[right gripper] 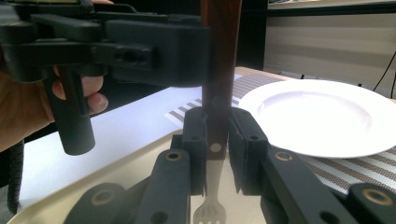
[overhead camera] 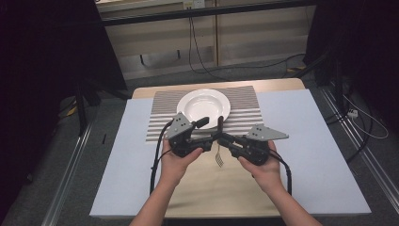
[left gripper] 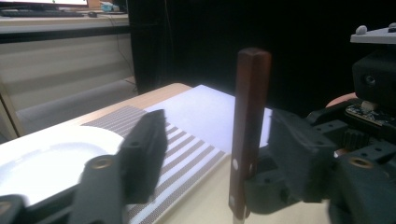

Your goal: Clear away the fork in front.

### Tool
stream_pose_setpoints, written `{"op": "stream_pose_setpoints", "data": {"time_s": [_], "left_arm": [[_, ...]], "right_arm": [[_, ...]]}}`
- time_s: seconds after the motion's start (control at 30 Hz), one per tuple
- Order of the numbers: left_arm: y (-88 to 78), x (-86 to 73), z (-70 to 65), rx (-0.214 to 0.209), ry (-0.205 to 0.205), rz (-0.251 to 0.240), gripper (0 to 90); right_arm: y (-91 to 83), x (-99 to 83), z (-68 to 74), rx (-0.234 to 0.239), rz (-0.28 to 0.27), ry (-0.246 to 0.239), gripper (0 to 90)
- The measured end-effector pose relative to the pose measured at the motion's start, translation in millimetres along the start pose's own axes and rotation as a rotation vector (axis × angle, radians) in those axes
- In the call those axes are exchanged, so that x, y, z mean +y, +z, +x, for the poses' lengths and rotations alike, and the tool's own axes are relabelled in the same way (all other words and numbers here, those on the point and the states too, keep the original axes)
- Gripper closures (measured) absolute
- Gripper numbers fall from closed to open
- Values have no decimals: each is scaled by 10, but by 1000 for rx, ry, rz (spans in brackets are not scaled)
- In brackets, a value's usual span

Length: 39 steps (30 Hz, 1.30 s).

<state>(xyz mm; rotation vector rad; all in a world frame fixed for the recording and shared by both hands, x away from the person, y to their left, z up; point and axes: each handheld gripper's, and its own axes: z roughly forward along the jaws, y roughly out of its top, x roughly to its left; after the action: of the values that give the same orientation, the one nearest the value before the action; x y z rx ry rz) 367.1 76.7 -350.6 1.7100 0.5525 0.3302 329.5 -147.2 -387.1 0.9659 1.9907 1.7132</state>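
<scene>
Black jaws of the right gripper (right gripper: 216, 140) fill the bottom of the right gripper view, pinched on the lower end of a fork's (right gripper: 219, 70) brown wooden handle, just above the metal neck. Fork stands upright, tines down, close above the tan mat (overhead camera: 221, 188). Whether the tines touch it I cannot tell.

Left gripper (overhead camera: 207, 128) comes in from the opposite side in the high view. Its jaws stand part-way spread on either side of the handle's upper part. In the left gripper view one jaw sits clear of the wood, with striped mat (left gripper: 187, 156) showing in the gap; the other jaw's contact is hidden behind the handle. No earlier look to compare. Grip there not confirmed.

Both hands meet at the table's middle, grippers nose to nose, fork between them.

White plate (overhead camera: 203, 104) lies just beyond the grippers on the striped mat. Pale blue cloth (overhead camera: 310, 141) covers the table (overhead camera: 277, 84) to both sides.
</scene>
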Motion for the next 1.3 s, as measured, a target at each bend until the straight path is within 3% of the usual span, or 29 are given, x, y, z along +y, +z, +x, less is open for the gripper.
{"op": "stream_pose_setpoints", "data": {"time_s": [0.2, 0.27, 0.33, 0.5, 0.57, 0.67, 0.73, 0.8, 1.0, 1.3], "left_arm": [[56, -4, -51, -29, -30, -10, 504], [61, 4, -75, -23, -24, -9, 633], [51, 15, -67, -52, -39, -17, 774], [6, 31, -31, -61, -52, -9, 791], [-35, 38, -3, -64, -50, -6, 792], [-106, 41, 56, -64, -69, 1, 793], [-153, 33, 92, -73, -80, 3, 793], [-199, 23, 117, -86, -85, 15, 794], [-314, -23, 199, -121, -110, 50, 795], [-457, -91, 304, -166, -144, 114, 798]], "right_arm": [[29, -2, 34, 0, 13, -10, 777], [35, -3, 39, 6, 11, -8, 777], [33, -1, 44, 2, 11, -8, 776], [27, -14, 66, -6, -8, -46, 751], [17, -14, 77, -25, -10, -55, 624], [-26, -9, 69, -27, -12, -71, 582], [-51, -8, 48, -46, -2, -70, 479], [-91, -11, 10, -64, 1, -78, 461], [-191, -9, -133, -82, 4, -48, 349], [-300, -85, -256, -130, 10, -48, 197]]}}
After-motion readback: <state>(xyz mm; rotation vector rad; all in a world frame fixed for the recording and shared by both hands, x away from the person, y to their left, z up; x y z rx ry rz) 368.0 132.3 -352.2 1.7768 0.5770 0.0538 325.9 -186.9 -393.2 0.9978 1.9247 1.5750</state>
